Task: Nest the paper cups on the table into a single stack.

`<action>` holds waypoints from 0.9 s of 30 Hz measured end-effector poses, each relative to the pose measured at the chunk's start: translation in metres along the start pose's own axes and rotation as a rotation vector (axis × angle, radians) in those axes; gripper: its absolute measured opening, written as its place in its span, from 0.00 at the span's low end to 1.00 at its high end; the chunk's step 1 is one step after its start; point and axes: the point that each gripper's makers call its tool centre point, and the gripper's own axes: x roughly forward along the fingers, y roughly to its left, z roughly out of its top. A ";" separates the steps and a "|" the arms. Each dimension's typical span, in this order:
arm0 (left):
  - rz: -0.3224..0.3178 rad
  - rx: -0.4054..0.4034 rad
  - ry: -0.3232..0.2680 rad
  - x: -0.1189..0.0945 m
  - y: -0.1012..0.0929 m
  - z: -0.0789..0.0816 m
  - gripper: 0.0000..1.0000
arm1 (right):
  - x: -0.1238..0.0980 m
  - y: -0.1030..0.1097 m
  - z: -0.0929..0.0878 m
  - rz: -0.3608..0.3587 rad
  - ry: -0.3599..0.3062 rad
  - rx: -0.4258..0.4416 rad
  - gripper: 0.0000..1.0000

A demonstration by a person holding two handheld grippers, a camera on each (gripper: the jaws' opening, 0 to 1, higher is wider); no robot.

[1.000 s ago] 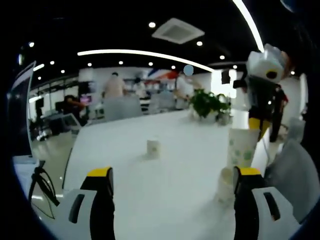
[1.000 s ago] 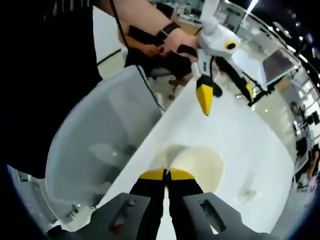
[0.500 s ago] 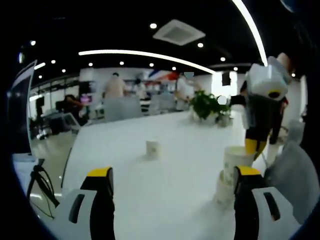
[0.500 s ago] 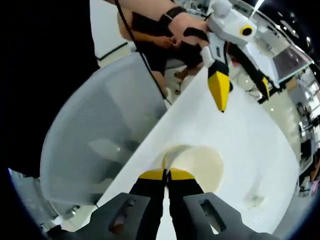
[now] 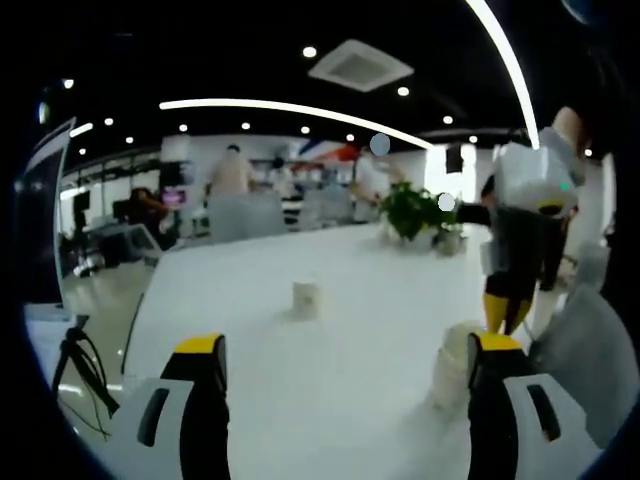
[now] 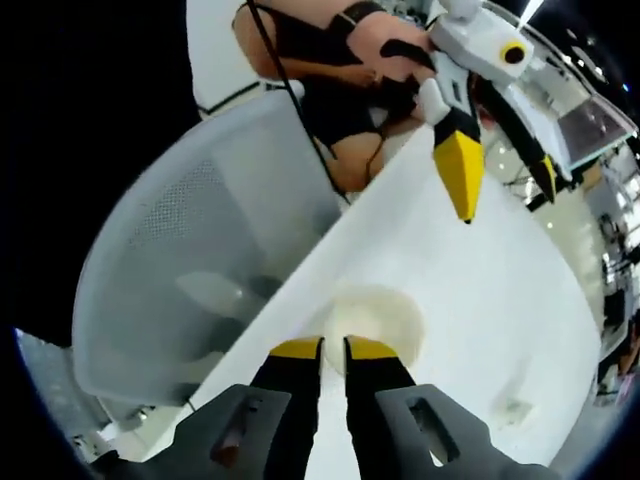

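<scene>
A nested stack of paper cups [image 5: 452, 362] stands on the white table [image 5: 330, 380] just inside my left gripper's right jaw. Farther out stands a single small paper cup [image 5: 305, 298]. My left gripper [image 5: 347, 345] hangs wide open with nothing between its jaws. My right gripper [image 5: 503, 315] points down over the stack. In the right gripper view the top cup's round mouth [image 6: 378, 312] lies just past my right gripper [image 6: 334, 348], whose jaws stand a little apart at the near rim. The left gripper [image 6: 505, 178] shows beyond, open. The single cup [image 6: 511, 410] is a blur.
A grey mesh chair [image 6: 180, 260] stands against the table edge next to the stack, also seen as the chair [image 5: 590, 350]. A potted plant [image 5: 415, 210] sits at the table's far end. A person's hand [image 6: 375, 45] holds the left gripper. People stand in the background.
The patterned cup has gone down into the stack with my right gripper. The right jaws, pressed together before, now show a small gap, and the cup mouth looks farther off. The left gripper has held still.
</scene>
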 end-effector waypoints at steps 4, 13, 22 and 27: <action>0.000 0.001 -0.004 0.000 0.003 0.000 0.98 | 0.001 0.000 0.001 -0.008 -0.009 0.000 0.09; 0.002 -0.001 -0.003 0.002 0.005 0.000 0.98 | -0.002 0.000 0.001 -0.033 -0.047 0.023 0.14; -0.003 -0.004 -0.003 0.005 0.004 0.001 0.98 | -0.018 0.003 0.001 -0.098 -0.139 0.059 0.14; 0.000 -0.006 -0.003 0.007 0.004 0.001 0.98 | -0.025 0.006 -0.003 -0.130 -0.174 0.095 0.12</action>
